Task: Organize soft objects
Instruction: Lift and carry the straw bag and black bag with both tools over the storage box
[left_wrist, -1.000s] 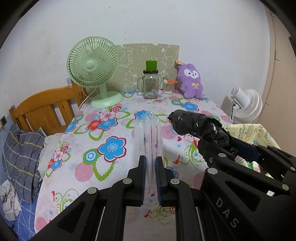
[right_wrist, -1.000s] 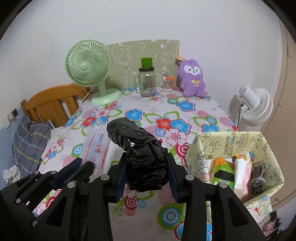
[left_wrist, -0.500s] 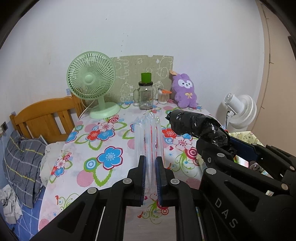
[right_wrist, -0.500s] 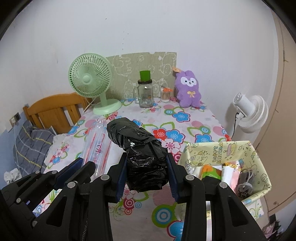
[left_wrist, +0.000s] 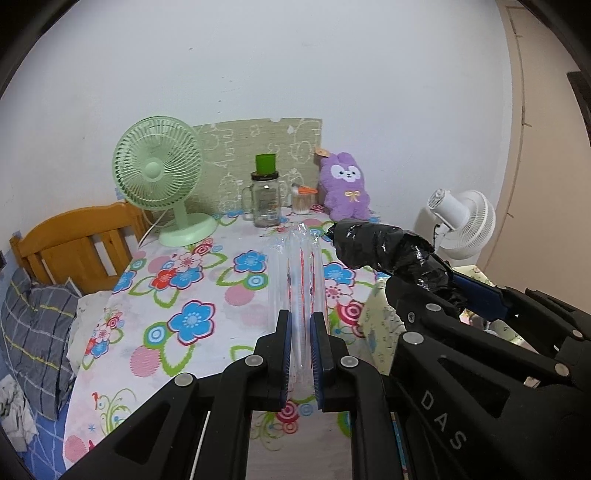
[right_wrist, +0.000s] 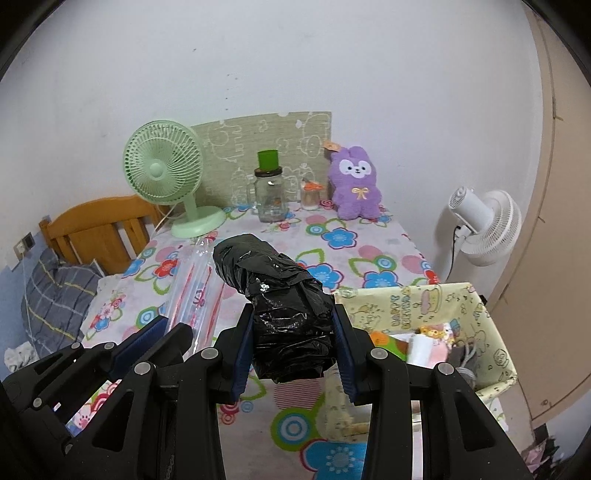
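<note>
White wall backs a table spread with a flowered cloth, and both grippers hang above its near end, each carrying something soft. Clamped between the blue pads of the right gripper is a roll of black plastic bags; the jaws press its rear part from both sides while the free end sticks forward and up over the cloth. Just to its left, the left gripper has its jaws nearly together, pinching a flat clear plastic sleeve with red print, which stands up and away from the pads, clear of the table. From the left wrist view the black roll sits beside the sleeve, close but not touching as far as can be told.

To the right of the grippers, off the table's edge, stands a pale yellow patterned box, open at the top, with small items inside. At the far end of the table are a green desk fan, a glass jar with a green cup on its lid, a small container with an orange top and a purple plush rabbit, all before a patterned board leaning on the wall. A white fan stands on the right, a wooden chair on the left
</note>
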